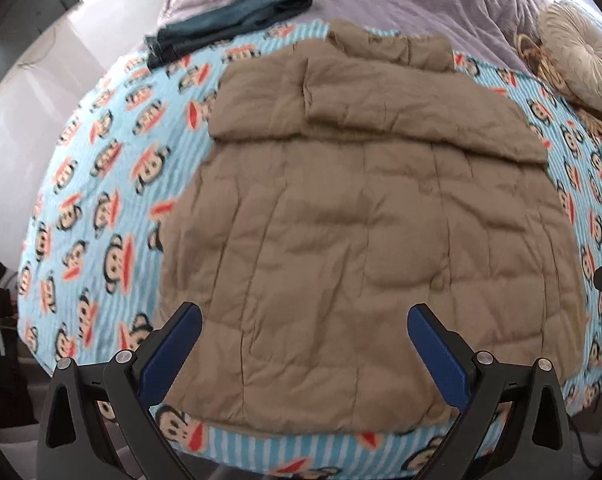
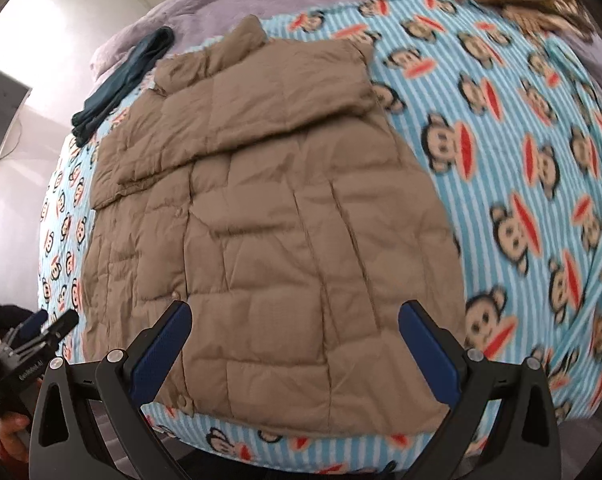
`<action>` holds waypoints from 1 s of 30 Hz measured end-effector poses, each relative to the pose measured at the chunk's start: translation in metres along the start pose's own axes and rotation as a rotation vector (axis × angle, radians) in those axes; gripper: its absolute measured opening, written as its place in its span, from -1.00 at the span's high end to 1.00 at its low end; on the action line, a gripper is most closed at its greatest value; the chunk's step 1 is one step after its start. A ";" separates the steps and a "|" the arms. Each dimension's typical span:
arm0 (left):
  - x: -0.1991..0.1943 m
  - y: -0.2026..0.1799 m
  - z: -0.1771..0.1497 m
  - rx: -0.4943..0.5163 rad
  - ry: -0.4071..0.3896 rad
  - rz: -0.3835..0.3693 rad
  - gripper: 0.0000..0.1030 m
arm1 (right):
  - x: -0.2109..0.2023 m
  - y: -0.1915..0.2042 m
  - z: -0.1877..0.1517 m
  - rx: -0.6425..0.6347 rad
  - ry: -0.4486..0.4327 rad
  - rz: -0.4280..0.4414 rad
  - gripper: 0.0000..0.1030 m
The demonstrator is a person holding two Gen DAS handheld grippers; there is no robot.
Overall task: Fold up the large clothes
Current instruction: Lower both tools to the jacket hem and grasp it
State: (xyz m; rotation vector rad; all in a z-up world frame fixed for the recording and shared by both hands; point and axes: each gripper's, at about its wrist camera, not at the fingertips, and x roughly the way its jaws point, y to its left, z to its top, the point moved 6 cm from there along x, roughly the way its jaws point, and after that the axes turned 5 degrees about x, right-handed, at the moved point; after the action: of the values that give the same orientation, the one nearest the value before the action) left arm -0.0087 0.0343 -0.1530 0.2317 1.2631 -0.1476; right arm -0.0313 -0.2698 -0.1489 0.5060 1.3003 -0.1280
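**Figure: Both claws wide over the near hem of a half-folded jacket**

The tan quilted jacket (image 1: 365,208) lies flat on the bed, on a striped monkey-print blanket (image 1: 101,184), collar away from me and hem toward me. Its sleeves appear already folded across the upper body, forming a band below the collar. A dark folded garment (image 1: 229,20) sits beyond the far left corner, well apart, and a round cushion (image 1: 581,64) lies at the far right.

Risks, as I judge them. The padding is thick and slick: if I pinch only the top layer of the hem, the layers may separate and the lower one stay behind. Lifting one corner ahead of the other would skew the fold. Carrying the hem forward too fast could drag the sleeve band out of place. A claw set too deep may also catch the blanket beneath.

Left claw (image 1: 305,320): jaws spread wide, holding nothing, hanging over the hem region; contact with the fabric I cannot tell. Right claw (image 2: 295,316): jaws at full spread, empty, likewise above the hem.
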 end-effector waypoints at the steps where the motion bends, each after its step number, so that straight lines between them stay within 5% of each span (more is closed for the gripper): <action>1: 0.002 0.002 -0.004 0.006 0.008 -0.004 -1.00 | 0.003 -0.001 -0.009 0.031 0.013 -0.004 -0.99; 8: 0.020 0.029 -0.044 0.042 0.062 -0.044 -1.00 | 0.026 -0.003 -0.070 0.219 0.100 0.056 -0.99; 17: 0.027 0.056 -0.074 0.074 0.083 -0.088 -1.00 | 0.031 -0.022 -0.113 0.450 0.103 0.125 -0.99; 22: 0.026 0.077 -0.089 -0.024 0.073 -0.251 -1.00 | 0.033 -0.032 -0.124 0.537 0.102 0.184 -0.99; 30: 0.050 0.098 -0.123 -0.204 0.164 -0.462 -1.00 | 0.040 -0.068 -0.134 0.748 0.081 0.327 -0.99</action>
State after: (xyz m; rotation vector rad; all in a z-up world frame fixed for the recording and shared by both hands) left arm -0.0844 0.1612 -0.2268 -0.2324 1.4689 -0.3997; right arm -0.1637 -0.2653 -0.2292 1.3637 1.2053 -0.3267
